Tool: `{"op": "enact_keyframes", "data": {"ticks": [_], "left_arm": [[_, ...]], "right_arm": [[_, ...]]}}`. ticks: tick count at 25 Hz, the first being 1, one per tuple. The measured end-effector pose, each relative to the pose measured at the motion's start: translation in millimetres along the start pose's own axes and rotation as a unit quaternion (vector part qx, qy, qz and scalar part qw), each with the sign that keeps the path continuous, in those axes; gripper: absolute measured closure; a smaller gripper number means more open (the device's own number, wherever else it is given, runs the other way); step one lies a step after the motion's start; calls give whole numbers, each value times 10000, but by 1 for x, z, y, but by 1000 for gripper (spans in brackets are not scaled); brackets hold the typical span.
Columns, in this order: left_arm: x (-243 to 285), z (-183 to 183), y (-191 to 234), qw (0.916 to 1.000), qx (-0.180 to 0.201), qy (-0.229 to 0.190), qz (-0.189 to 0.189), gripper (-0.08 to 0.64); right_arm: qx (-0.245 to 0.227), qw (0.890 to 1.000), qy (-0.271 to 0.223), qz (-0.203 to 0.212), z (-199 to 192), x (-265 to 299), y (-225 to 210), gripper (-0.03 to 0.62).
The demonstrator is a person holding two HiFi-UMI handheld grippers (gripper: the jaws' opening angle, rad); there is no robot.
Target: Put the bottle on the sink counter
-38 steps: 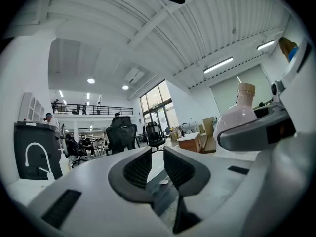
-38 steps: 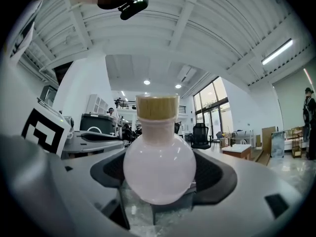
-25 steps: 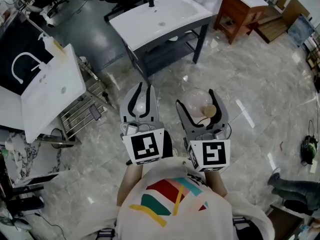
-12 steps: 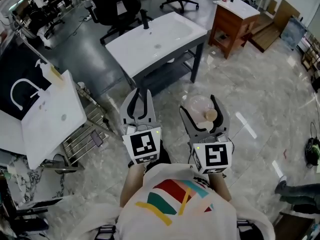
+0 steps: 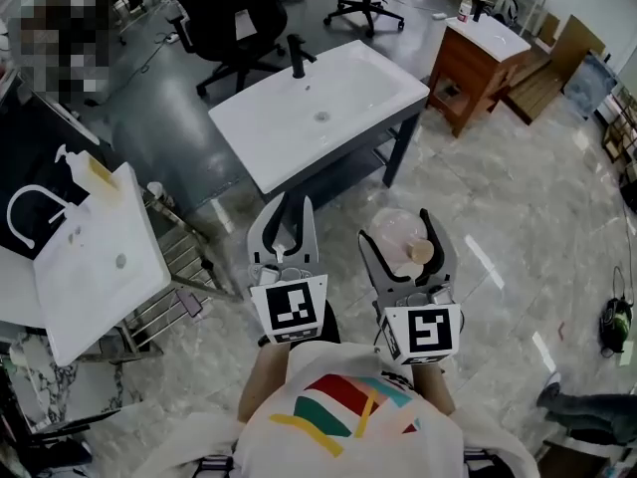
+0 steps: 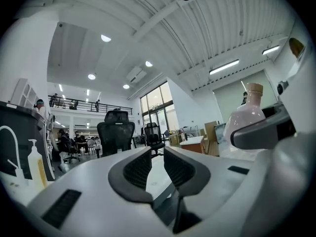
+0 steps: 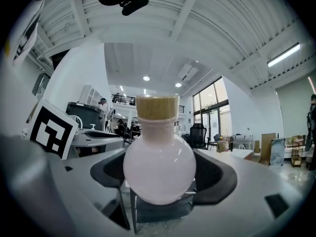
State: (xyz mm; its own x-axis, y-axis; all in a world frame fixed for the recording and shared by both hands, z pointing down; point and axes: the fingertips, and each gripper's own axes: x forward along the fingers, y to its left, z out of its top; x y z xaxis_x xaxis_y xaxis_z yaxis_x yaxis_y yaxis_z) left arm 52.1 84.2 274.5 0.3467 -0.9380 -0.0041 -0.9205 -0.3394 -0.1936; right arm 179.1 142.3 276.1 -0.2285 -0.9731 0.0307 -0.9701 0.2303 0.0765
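A round pale pink bottle (image 5: 396, 229) with a cork stopper (image 5: 419, 252) sits between the jaws of my right gripper (image 5: 398, 231), which is shut on its belly. In the right gripper view the bottle (image 7: 159, 164) stands upright and fills the gap in the right gripper (image 7: 160, 179). My left gripper (image 5: 291, 207) is beside it on the left, jaws close together and holding nothing (image 6: 158, 168). The bottle (image 6: 244, 125) also shows at the right of the left gripper view. The white sink counter (image 5: 348, 93) with a black faucet (image 5: 296, 53) stands ahead, on a dark frame.
A second white sink (image 5: 90, 257) with a soap dispenser (image 5: 85, 167) stands at the left, a metal rack (image 5: 184, 267) beside it. A wooden cabinet (image 5: 478, 53) is at the upper right. Black office chairs (image 5: 239, 18) stand behind the counter. The floor is glossy marble tile.
The sink counter has come nearer and lower in the head view as the person walks toward it. Both grippers keep their pose and the right one still holds the bottle.
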Motion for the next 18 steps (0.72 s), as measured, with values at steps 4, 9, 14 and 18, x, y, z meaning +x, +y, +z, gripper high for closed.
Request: {"op": "enact_keyframes", "data": {"ticks": [4,9,14,18], "left_arm": [[49,-2,31,9999,-136,50,48,483],[116,0,73,9998,-203,64,31,485],[181,-6,126,9996,-249,87,68,486],[218,-11,155,9992,-358,-63,148,500]], "right_arm": [[-75,9998,37,173,10,56,5,206],[12,9998,74,200,23,135,3,206],[43,9995,142,281,32,220,9,206],[68,9992,195,338,29,264,13,206]]}}
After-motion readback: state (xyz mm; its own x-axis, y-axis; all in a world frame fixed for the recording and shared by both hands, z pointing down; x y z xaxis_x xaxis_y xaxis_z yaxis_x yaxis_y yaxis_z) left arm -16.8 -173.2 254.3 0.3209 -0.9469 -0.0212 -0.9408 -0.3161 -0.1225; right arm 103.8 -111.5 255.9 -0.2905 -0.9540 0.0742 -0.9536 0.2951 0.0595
